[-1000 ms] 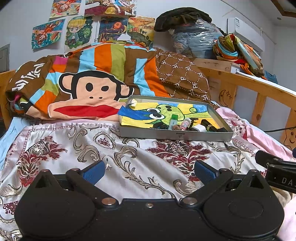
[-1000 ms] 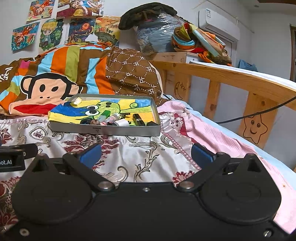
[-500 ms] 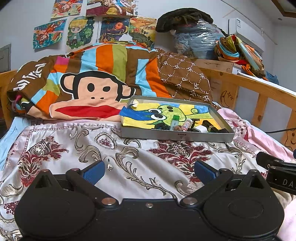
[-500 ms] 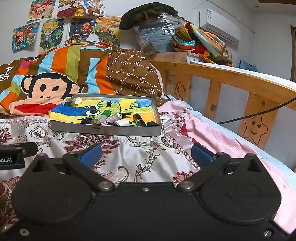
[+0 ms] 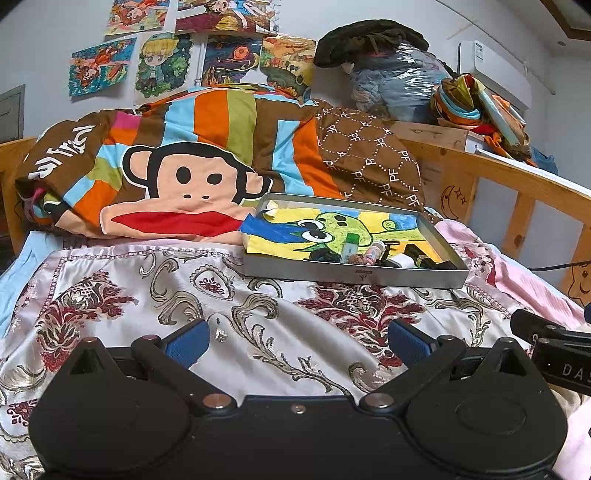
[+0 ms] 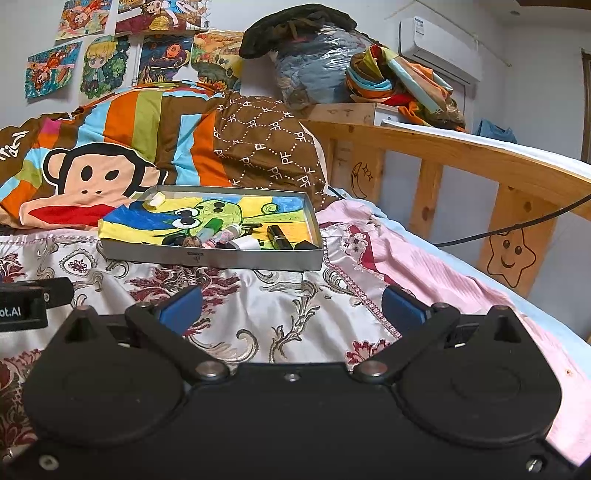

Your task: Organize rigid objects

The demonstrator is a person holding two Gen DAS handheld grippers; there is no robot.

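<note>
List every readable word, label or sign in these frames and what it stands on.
"PF", repeated: brown quilt.
"DAS", cut off: right gripper.
"ot.AI", cut off: left gripper.
White script on striped quilt: not legible.
Tray badge and air conditioner label: too small.

Matt metal tray (image 5: 354, 275), glossy satin bedspread (image 5: 258, 317), wooden rail (image 6: 461, 155)

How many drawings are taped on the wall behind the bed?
5 visible in the left view: lower left, top left, blond figure, top middle, and dark one with an orange patch. A sixth partly shows; more may be hidden.
</note>
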